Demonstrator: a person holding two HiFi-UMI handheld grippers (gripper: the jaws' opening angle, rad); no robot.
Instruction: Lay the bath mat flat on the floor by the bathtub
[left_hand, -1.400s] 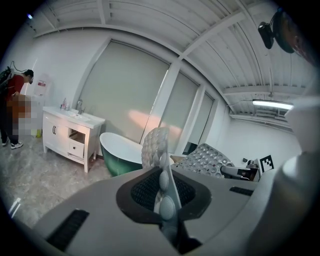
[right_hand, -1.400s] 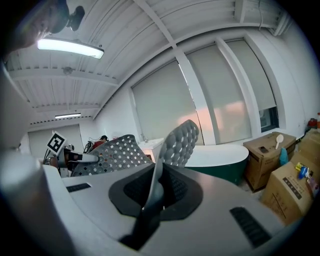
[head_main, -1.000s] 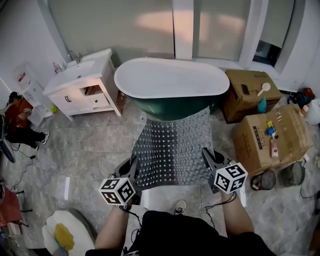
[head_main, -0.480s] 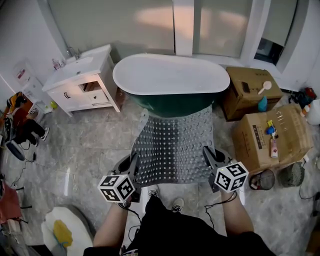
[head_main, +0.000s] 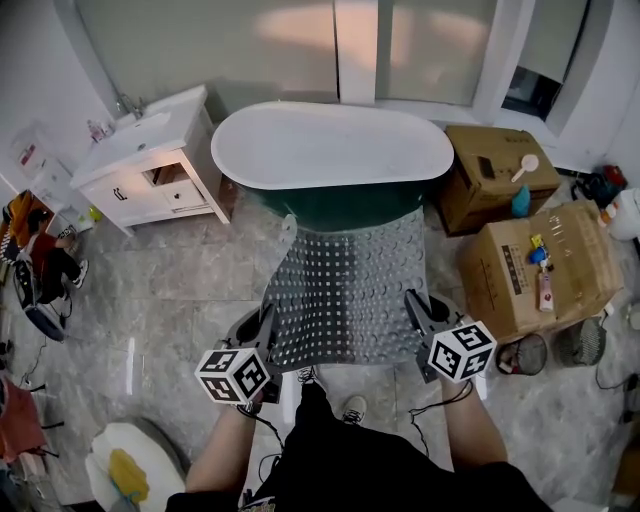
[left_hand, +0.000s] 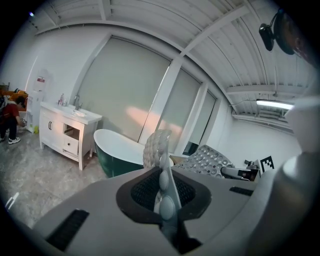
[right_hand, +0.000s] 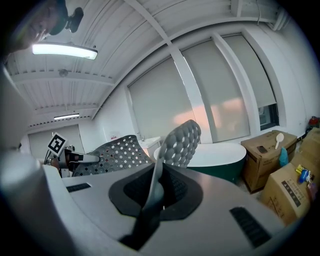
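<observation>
A grey perforated bath mat (head_main: 348, 292) hangs stretched in the air between my two grippers, its far edge reaching toward the green-and-white bathtub (head_main: 330, 160). My left gripper (head_main: 268, 330) is shut on the mat's near left corner, and the mat's edge (left_hand: 162, 175) runs up between its jaws. On the near right corner my right gripper (head_main: 415, 312) is shut, with the mat (right_hand: 175, 145) rising from its jaws. The mat's far corners curl upward.
A white vanity with sink (head_main: 150, 160) stands left of the tub. Two cardboard boxes (head_main: 535, 265) sit to the right, with small items on top. A person (head_main: 35, 260) sits at the far left. Grey marble floor (head_main: 180, 290) lies under the mat.
The view has shifted a little, so tub and vanity sit slightly further left. Both grippers keep hold of the mat at about the same height.
</observation>
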